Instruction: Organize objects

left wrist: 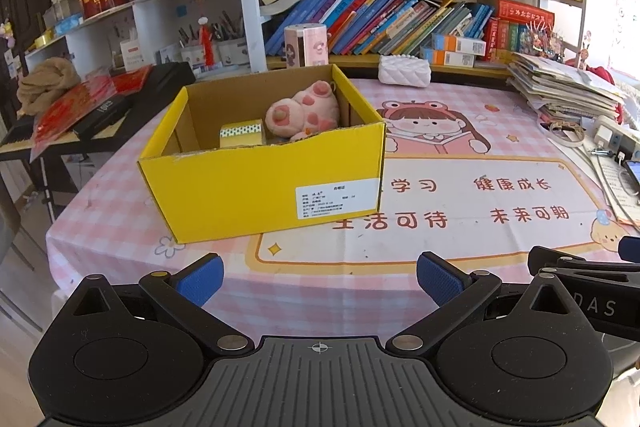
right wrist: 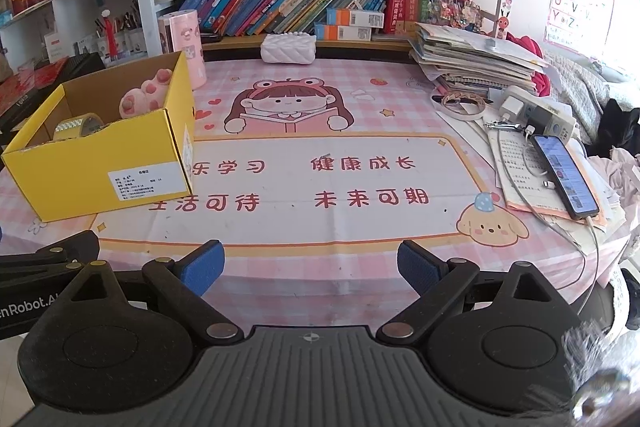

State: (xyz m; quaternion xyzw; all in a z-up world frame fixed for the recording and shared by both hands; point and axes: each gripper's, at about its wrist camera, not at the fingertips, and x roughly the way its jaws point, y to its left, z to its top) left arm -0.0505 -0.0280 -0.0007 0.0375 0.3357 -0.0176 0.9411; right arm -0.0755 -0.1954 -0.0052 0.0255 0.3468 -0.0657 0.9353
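The plush pig (left wrist: 303,113) and tape roll (left wrist: 241,133) sit inside the yellow box (left wrist: 260,187), seemingly gathered there for tidiness. Near the box's front, the left gripper (left wrist: 319,281) and right gripper (right wrist: 310,269) hover spread wide, holding nothing.

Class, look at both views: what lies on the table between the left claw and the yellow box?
Nothing: between the left claw and the yellow box lies only bare tablecloth, shown in the left wrist view.
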